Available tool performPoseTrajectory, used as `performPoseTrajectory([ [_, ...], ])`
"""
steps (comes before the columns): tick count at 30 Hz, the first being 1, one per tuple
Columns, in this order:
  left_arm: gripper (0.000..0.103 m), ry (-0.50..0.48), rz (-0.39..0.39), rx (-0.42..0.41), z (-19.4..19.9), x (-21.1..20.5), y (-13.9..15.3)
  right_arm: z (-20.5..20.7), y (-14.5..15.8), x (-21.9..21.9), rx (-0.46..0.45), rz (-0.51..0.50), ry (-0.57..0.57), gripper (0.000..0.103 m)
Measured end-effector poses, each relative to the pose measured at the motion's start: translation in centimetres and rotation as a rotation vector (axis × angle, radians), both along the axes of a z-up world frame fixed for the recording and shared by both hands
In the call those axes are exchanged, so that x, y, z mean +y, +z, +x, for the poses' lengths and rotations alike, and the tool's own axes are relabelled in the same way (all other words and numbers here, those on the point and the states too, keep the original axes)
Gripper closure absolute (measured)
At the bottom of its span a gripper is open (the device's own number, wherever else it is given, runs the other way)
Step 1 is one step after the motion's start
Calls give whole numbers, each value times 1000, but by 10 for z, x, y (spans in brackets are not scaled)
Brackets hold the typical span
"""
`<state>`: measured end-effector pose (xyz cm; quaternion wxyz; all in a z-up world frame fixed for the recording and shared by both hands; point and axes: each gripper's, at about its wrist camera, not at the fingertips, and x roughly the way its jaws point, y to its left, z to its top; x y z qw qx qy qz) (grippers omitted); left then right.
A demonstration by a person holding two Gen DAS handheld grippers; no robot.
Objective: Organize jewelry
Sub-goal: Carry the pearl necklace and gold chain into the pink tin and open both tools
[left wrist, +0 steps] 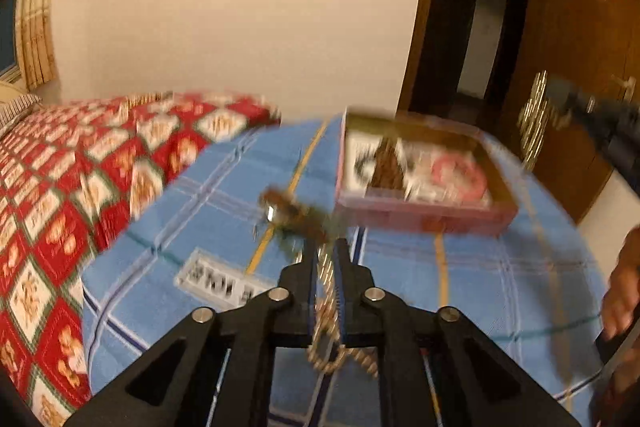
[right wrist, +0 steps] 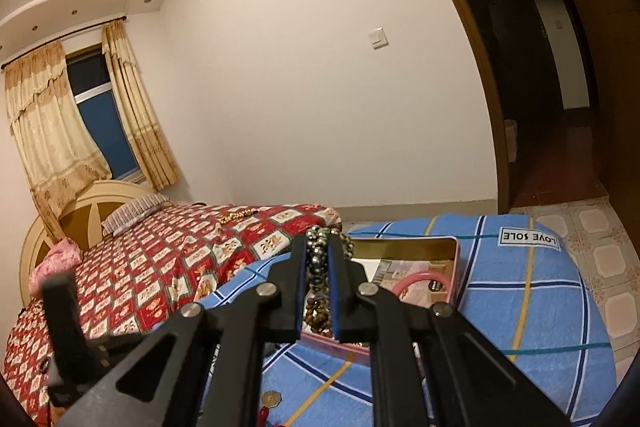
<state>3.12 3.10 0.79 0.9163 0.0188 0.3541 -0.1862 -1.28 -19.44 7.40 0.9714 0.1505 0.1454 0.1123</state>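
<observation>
In the left wrist view my left gripper is shut on a gold bead chain that hangs down in loops between the fingers. Just past the tips is a blurred coin charm with brown cord; I cannot tell whether it hangs or lies on the blue checked cloth. Beyond it sits the open pink tin, holding a pink bangle and brown beads. My right gripper is shut on a strand of dark brown beads, held above the pink tin.
A red patterned quilt covers the bed to the left, with gold beads lying on it. A coin with a red tassel lies on the blue cloth. A hand shows at the right edge. A doorway is to the right.
</observation>
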Motion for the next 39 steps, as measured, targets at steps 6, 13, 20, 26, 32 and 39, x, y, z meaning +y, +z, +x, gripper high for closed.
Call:
performPoseTrajectory([
  [6, 59, 25, 45, 149, 7, -10, -35, 12, -22, 13, 44, 13, 26, 90],
  [13, 61, 52, 90, 152, 12, -23, -43, 10, -22, 17, 36, -3, 42, 90],
  [20, 91, 16, 19, 118, 7, -18, -37, 10, -23, 14, 51, 4, 37, 90],
  [26, 91, 17, -89, -22, -6, -8, -5, 9, -11, 8, 18, -4, 31, 90],
  [32, 91, -30, -164, -150, -1, -20, 43, 18, 4, -4, -5, 3, 18, 90],
  [39, 91, -99, -183, -153, 37, -75, 46, 52, 8, -14, 0, 17, -8, 90],
])
